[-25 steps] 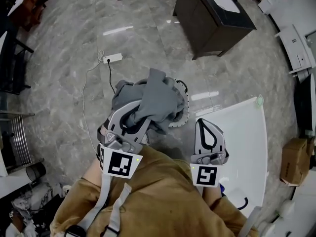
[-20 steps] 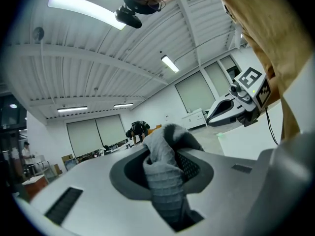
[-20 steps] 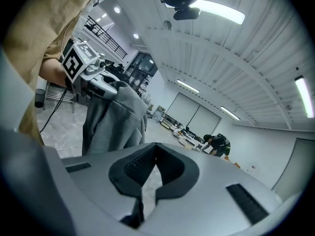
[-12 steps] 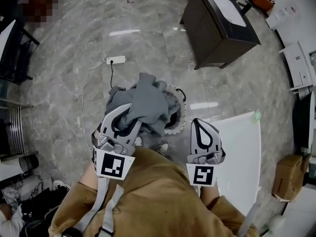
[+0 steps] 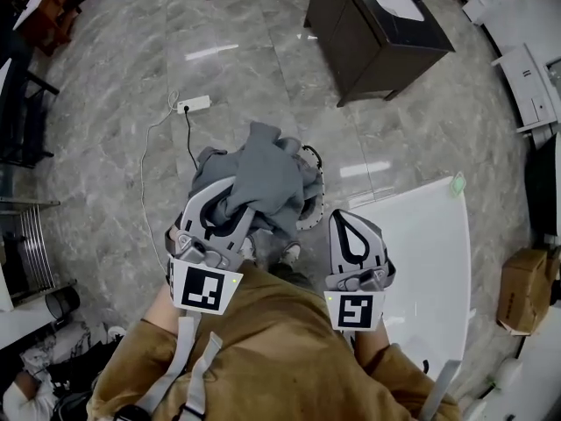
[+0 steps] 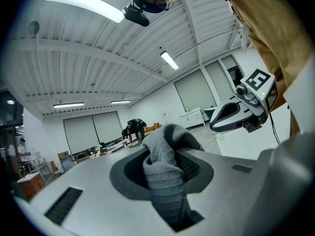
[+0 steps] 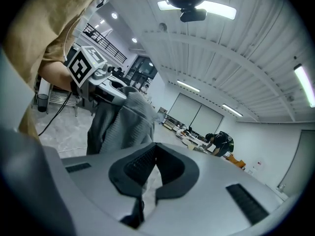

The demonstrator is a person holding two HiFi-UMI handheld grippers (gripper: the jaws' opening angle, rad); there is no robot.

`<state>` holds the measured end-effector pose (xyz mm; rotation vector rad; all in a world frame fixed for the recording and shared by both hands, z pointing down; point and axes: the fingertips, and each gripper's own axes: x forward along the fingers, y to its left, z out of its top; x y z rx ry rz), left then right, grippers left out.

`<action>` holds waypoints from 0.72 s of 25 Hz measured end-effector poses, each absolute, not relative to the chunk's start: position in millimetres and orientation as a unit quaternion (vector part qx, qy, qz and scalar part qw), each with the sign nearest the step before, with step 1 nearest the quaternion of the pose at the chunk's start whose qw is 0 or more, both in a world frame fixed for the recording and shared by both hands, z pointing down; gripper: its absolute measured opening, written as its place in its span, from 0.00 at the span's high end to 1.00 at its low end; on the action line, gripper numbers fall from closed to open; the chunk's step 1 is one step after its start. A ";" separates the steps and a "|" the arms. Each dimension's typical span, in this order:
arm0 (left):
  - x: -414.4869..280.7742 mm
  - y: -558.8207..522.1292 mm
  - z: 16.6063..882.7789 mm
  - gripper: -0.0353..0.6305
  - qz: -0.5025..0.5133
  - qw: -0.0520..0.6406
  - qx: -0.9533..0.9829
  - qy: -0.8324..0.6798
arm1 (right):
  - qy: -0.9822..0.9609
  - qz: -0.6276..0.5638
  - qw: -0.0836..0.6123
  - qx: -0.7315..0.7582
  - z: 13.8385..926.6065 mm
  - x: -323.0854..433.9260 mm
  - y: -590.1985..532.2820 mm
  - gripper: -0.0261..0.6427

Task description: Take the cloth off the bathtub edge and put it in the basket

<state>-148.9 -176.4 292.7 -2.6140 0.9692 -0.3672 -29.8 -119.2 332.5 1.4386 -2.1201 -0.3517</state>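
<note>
little had shifted since a second earlier: the left gripper (image 5: pixel 235 202) stayed clamped on the crumpled grey knitted cloth (image 5: pixel 263 178), which had drifted slightly further over the round white perforated basket (image 5: pixel 314 178). the right gripper (image 5: pixel 344 222) hung shut and empty beside the white bathtub edge (image 5: pixel 421 235). the bundle overhung the basket's left rim, so releasing there could have draped it over the side or spilled it onto the grey marble floor (image 5: pixel 131 86).

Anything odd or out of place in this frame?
Nothing is spilled or damaged. The grey cloth hangs bunched from the left gripper, which is clamped on it, above the basket. The only stray item is a power strip whose cord lies loose across the floor near the basket.
</note>
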 end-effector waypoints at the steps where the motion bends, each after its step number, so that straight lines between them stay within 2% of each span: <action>1: -141.5 -179.3 294.1 0.79 -0.128 0.164 -0.919 0.334 | -0.787 -0.128 0.274 0.537 334.5 -26.1 -119.5 0.96; 9: -89.6 -200.3 334.8 0.79 -0.126 0.152 -0.936 0.290 | -0.769 -0.100 0.286 0.563 348.3 3.7 -117.6 0.96; 18: -58.8 -213.5 458.2 0.79 -0.199 0.112 -0.942 0.246 | -0.769 -0.047 0.311 0.557 418.2 14.4 -127.4 0.96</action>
